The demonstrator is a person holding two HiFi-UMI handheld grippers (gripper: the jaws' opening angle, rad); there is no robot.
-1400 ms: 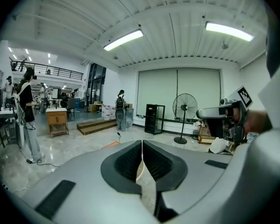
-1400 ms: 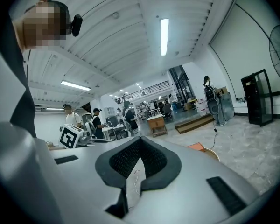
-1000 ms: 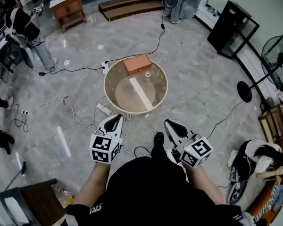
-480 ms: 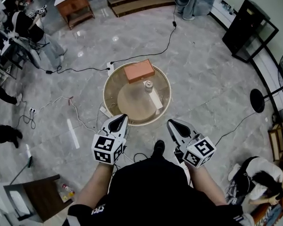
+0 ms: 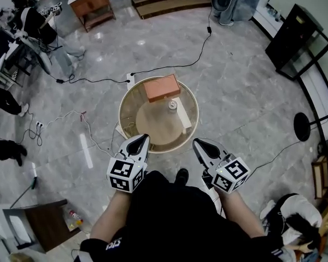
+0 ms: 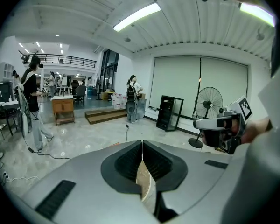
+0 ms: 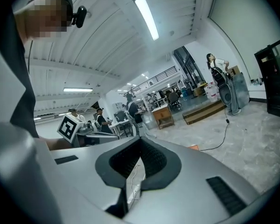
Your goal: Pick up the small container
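Observation:
The small container (image 5: 173, 105), a pale little jar with a lid, stands upright on the round glass-topped table (image 5: 132, 103), just in front of an orange-brown box (image 5: 161, 87). A white strip (image 5: 183, 122) lies on the tabletop to its right. My left gripper (image 5: 144, 137) hovers at the table's near rim, shut and empty, and my right gripper (image 5: 196, 142) is level with it, also shut and empty. Both are well short of the container. In the left gripper view the jaws (image 6: 142, 142) meet, as they do in the right gripper view (image 7: 140, 139); neither view shows the container.
Cables (image 5: 98, 81) and a power strip (image 5: 130, 80) trail over the marble floor around the table. A black shelf (image 5: 298, 40) and a fan base (image 5: 303, 126) stand at the right. At the far left are a wooden cabinet (image 5: 91, 4) and people (image 5: 35, 29).
The view has moved forward: the table and container now sit lower in the head view, closer to both gripper tips. Both grippers stay shut and side by side.

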